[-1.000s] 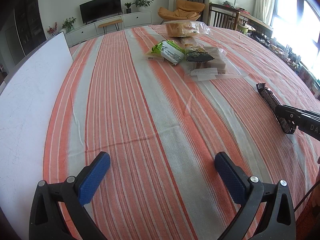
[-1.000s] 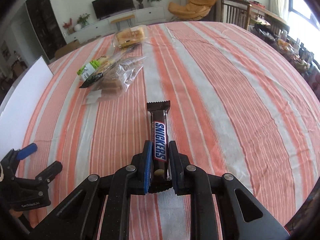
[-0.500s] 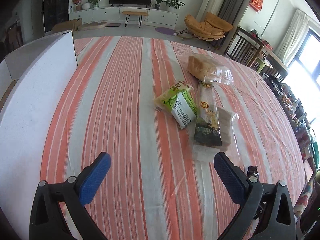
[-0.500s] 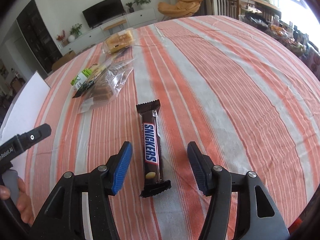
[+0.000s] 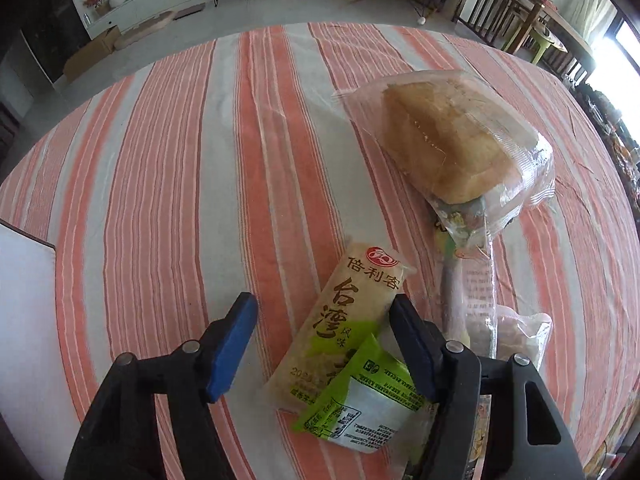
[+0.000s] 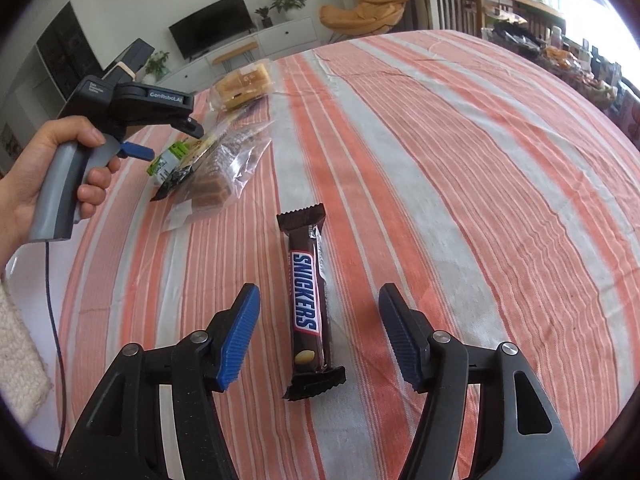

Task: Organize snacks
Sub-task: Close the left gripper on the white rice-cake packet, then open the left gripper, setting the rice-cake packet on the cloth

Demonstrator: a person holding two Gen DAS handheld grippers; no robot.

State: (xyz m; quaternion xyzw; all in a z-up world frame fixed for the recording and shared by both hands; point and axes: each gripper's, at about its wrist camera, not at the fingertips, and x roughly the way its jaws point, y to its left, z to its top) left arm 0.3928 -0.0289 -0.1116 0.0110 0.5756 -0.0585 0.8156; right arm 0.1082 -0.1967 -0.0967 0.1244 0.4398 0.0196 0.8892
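My left gripper [image 5: 322, 334] is open, its jaws on either side of a yellow-green snack packet [image 5: 344, 344] lying on the striped tablecloth. A bagged bread loaf [image 5: 444, 140] lies just beyond, over a long dark packet [image 5: 468, 276]. My right gripper [image 6: 320, 332] is open and empty, with a Snickers bar [image 6: 307, 300] lying flat on the cloth between its jaws. The right wrist view also shows the left gripper [image 6: 136, 150] held by a hand above the snack pile [image 6: 212, 176].
A white board [image 5: 24, 320] lies at the table's left edge. The orange-striped tablecloth [image 6: 460, 184] stretches wide to the right. Chairs and a cluttered side table [image 6: 560, 52] stand beyond the far right edge.
My right gripper opened and let the Snickers bar down on the cloth. My left gripper moved forward to the snack pile and now straddles the yellow-green packet.
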